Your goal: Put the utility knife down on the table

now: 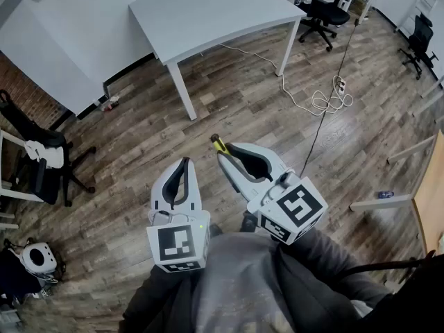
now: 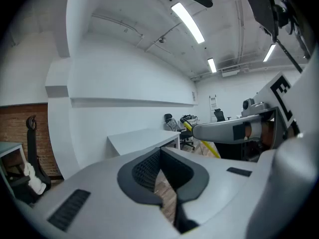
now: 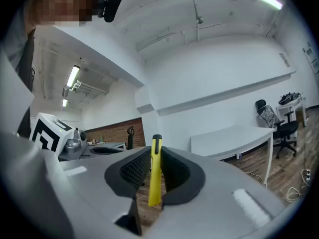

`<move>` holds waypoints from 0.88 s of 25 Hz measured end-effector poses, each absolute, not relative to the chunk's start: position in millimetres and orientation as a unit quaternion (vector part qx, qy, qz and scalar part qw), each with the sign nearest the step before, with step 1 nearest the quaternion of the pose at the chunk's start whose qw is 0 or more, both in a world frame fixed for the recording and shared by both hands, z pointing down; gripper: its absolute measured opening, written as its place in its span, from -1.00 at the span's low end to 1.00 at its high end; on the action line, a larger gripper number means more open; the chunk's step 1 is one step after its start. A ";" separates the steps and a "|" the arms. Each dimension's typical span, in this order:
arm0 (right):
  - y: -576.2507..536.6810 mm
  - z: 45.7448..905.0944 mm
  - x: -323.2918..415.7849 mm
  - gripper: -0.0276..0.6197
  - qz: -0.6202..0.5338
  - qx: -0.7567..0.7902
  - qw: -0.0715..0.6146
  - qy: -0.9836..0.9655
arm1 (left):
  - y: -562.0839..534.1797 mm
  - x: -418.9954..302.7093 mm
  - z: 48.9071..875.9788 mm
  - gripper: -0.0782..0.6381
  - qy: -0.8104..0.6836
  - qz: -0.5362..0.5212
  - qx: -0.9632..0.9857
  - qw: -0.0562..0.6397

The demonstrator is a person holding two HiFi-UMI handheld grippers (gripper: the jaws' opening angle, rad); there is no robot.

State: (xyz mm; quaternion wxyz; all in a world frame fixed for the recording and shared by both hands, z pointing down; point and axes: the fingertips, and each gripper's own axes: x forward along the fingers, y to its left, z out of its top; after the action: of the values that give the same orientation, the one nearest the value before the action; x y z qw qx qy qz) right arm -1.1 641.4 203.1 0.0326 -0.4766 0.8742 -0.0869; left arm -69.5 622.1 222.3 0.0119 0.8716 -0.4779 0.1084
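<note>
Step in hand: carrying; the utility knife (image 3: 155, 171) has not yet been set down.
Right gripper (image 1: 224, 156): clamped on the knife's yellow body, whose dark-capped end sticks out past the jaw tips.
Left gripper (image 2: 160, 156): jaws closed together, with nothing gripped between them.
Knife's place: held in the air over the wooden floor (image 1: 229, 109), well apart from the white table (image 1: 208, 9) and short of its near edge and front leg.
Table top: nothing is seen lying on it.
Next move, as judged: the right gripper is to be brought forward over the near edge and lowered until the knife lies flat, and only then are the jaws to be parted.
</note>
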 end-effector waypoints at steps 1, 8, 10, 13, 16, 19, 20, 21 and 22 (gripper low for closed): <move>641.0 202.6 -0.1 -0.73 -0.087 -0.477 0.033 0.874 | 621.9 -68.5 222.0 -0.78 -0.478 0.109 0.872 0.012; 638.5 203.2 4.3 -0.73 -0.090 -0.475 0.035 0.875 | 620.4 -63.9 222.9 -0.78 -0.478 0.114 0.871 0.013; 638.1 205.6 5.2 -0.73 -0.091 -0.475 0.035 0.875 | 621.2 -62.1 225.0 -0.78 -0.474 0.122 0.872 0.015; 637.9 207.3 10.2 -0.73 -0.094 -0.474 0.035 0.875 | 620.1 -59.2 227.9 -0.78 -0.480 0.120 0.869 0.017; 638.4 206.3 16.0 -0.73 -0.096 -0.472 0.037 0.875 | 620.0 -54.8 227.7 -0.78 -0.483 0.121 0.867 0.019; 639.3 207.7 22.0 -0.73 -0.094 -0.469 0.038 0.877 | 621.6 -49.4 229.4 -0.78 -0.484 0.124 0.866 0.018; 639.2 208.4 24.2 -0.73 -0.094 -0.468 0.038 0.878 | 621.5 -47.9 230.6 -0.78 -0.488 0.123 0.864 0.019; 639.2 209.0 26.6 -0.73 -0.094 -0.465 0.037 0.879 | 621.7 -46.0 231.6 -0.78 -0.491 0.123 0.862 0.020; 639.5 209.4 29.4 -0.73 -0.095 -0.463 0.037 0.880 | 622.4 -43.7 232.0 -0.78 -0.494 0.123 0.861 0.021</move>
State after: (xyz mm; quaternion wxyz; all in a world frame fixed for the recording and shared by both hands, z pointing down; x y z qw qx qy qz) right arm 29.4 639.5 209.4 0.0371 -0.4630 0.8805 -0.0945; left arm -43.7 622.4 232.0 0.0210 0.8606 -0.4936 0.1233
